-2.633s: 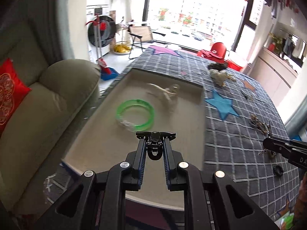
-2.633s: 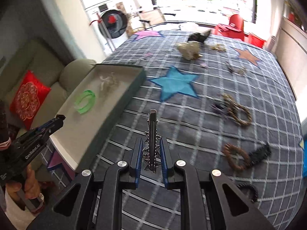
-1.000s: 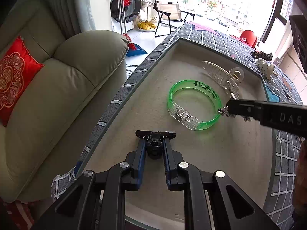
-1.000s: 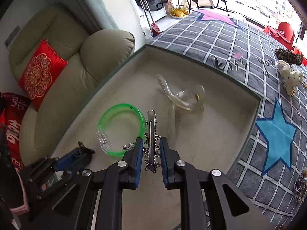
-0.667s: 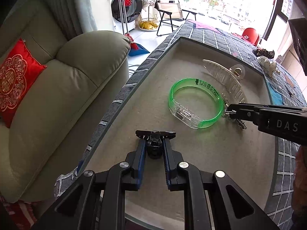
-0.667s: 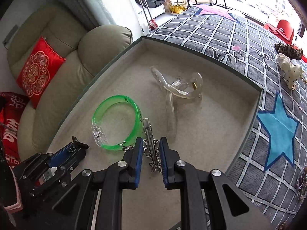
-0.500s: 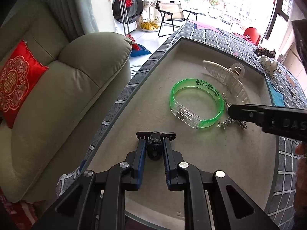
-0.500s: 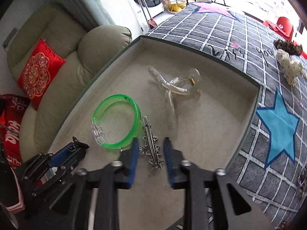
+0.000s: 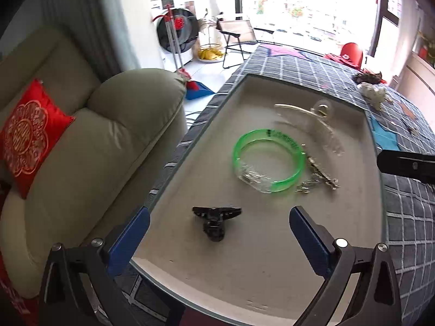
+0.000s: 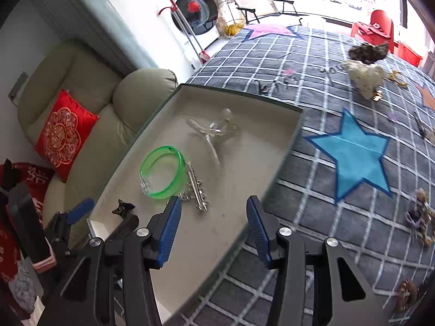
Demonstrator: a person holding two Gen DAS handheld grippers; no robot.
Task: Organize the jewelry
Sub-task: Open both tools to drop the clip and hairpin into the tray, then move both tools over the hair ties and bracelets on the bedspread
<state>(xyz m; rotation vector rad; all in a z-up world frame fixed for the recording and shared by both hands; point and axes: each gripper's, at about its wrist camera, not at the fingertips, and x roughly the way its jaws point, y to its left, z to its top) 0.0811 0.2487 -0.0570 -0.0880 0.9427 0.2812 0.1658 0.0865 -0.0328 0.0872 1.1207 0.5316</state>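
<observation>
left wrist view: left gripper [image 9: 217,233] has just been opening and its jaws now stand wide apart, nothing pressed between the pads. the small black claw clip [image 9: 216,218] lies free on the tray [image 9: 272,266] floor at lower centre of the frame, between the blue pads but touching neither. judged light, rigid plastic, springy; best taken across its narrow body, not the wings. green bangle [image 9: 267,160] sits at centre right, with the silver spiked clip [image 9: 319,175] touching its right side and the clear claw clip [image 9: 312,122] above.

right wrist view: right gripper [image 10: 214,229] has also just been opening; jaws parted, empty. silver spiked clip [image 10: 196,187] lies just above the left pad, against the bangle [image 10: 163,172]. thin metal, stiff, probably slippery; grip along the flat bar. more braided pieces [image 10: 420,217] wait on the checked cloth [image 10: 312,163] at right edge, soft and easy to pinch.
</observation>
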